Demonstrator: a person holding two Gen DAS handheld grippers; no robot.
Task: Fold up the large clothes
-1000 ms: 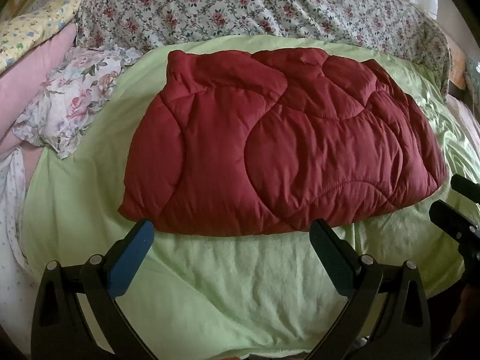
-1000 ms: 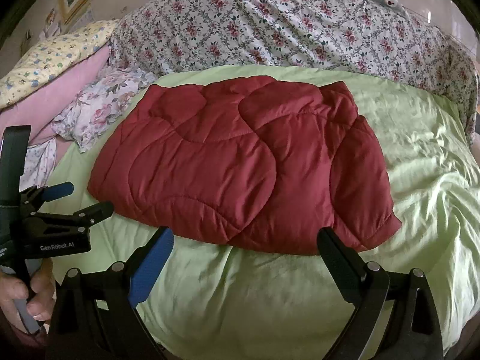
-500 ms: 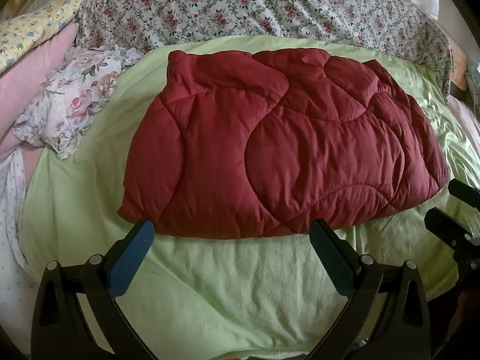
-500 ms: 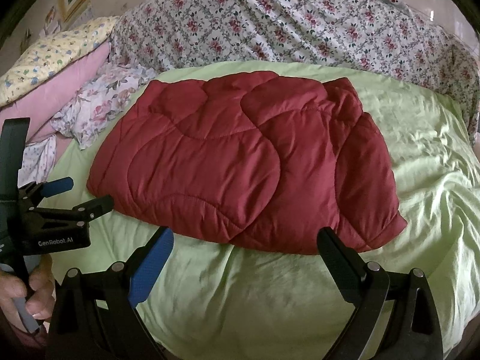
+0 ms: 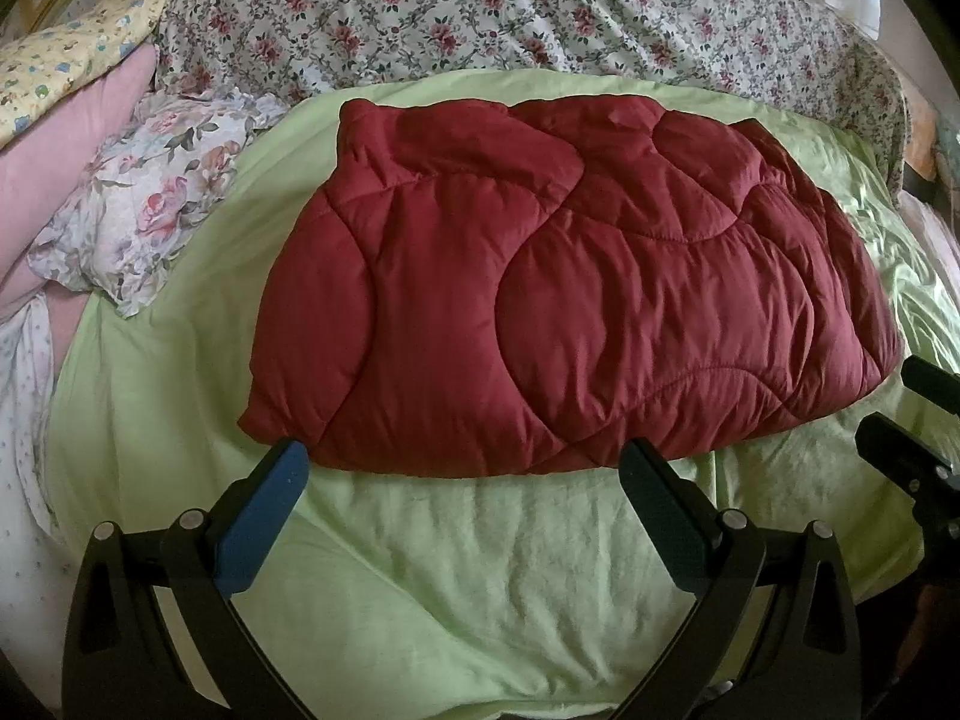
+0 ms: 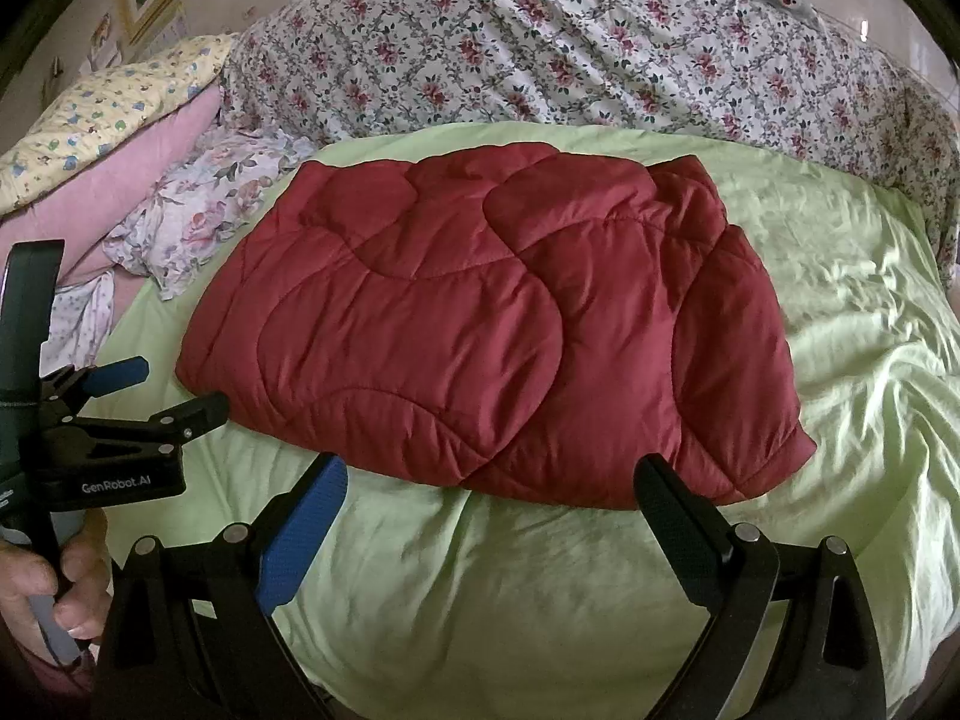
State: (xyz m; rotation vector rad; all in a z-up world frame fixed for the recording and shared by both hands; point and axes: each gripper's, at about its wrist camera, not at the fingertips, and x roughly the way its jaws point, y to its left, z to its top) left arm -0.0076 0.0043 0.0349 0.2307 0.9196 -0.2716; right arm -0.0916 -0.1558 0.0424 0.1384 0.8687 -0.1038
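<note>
A: While both wide-open, empty tools hover low in frame, left gripper [image 5: 459, 483] and right gripper [image 6: 489, 495], where's the garment?

B: Mid-frame: puffy quilted maroon jacket [image 6: 480, 324] on pale green bedsheet [image 6: 540, 588]. Likely light, slippery; pinch near-edge corners.

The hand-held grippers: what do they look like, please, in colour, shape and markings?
Each hand-held gripper, left and right, is a black frame with silver rivets and two angled fingers; one finger carries a textured blue pad. White "GenRobot.AI" lettering marks the left one's body. The bare hand shows no sleeve.
</note>
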